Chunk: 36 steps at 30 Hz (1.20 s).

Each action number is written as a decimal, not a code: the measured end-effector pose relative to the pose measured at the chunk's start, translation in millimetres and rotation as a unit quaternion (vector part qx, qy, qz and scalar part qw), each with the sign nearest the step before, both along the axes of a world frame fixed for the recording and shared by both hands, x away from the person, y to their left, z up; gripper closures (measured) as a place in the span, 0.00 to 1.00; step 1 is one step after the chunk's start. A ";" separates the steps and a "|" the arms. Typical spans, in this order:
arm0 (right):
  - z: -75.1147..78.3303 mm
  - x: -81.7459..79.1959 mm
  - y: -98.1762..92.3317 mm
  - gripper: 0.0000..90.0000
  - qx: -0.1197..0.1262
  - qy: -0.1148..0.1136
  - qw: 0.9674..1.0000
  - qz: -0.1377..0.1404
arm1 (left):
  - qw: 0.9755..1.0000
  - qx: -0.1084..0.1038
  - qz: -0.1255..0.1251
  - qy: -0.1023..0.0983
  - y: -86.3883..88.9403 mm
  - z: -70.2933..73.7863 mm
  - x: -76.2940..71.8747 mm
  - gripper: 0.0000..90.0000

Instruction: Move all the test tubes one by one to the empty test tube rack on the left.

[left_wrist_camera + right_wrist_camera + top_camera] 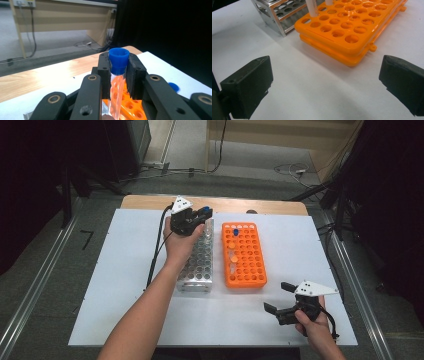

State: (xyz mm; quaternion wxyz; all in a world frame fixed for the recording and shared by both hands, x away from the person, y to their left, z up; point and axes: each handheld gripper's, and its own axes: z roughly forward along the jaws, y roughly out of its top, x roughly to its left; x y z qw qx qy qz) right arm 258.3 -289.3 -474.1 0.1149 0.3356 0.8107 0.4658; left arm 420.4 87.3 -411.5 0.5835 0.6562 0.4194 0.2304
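My left gripper [204, 216] hangs over the far end of the metal tube rack [196, 265], shut on a clear tube with a blue cap [119, 58]. The cap pokes up just above the two jaws of the left gripper [119, 72]. To the right of the metal rack lies the orange tube rack [244, 255]; one blue-capped tube [235, 232] stands near its far left corner. My right gripper [276, 296] rests low over the white mat near the front right, open with nothing between its jaws. From the right gripper [324, 85], the orange rack [347, 27] lies just ahead.
Two pale tubes [312, 8] stand in the orange rack's holes. The metal rack's corner [275, 15] sits left of it. A white mat [125, 285] covers the wooden table [150, 201]. Cables trail on the floor beyond [295, 169].
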 end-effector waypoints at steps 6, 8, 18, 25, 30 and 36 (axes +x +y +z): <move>0.1 0.1 -0.5 0.00 0.000 0.000 1.000 0.000 | 1.000 -0.002 0.018 0.003 -1.5 -5.2 5.5 0.84; 0.0 0.2 -0.7 0.00 0.001 -0.003 1.000 0.001 | 1.000 0.008 0.017 0.005 -3.6 -7.2 5.7 0.84; -0.1 0.2 -0.3 0.00 0.000 0.000 1.000 0.000 | 0.996 0.075 0.029 0.031 -15.3 -9.9 -2.1 0.84; -0.4 0.4 0.7 0.00 0.000 0.000 1.000 0.000 | 0.995 0.081 0.032 0.047 -13.7 -12.3 -5.7 0.72; -0.6 0.9 0.7 0.00 0.001 0.000 1.000 -0.001 | 0.996 0.068 0.024 0.043 -10.9 -7.7 -12.6 0.53; -0.7 1.5 0.7 0.00 -0.001 0.000 1.000 -0.001 | 0.998 0.049 0.007 0.042 -4.3 -2.7 -24.5 0.33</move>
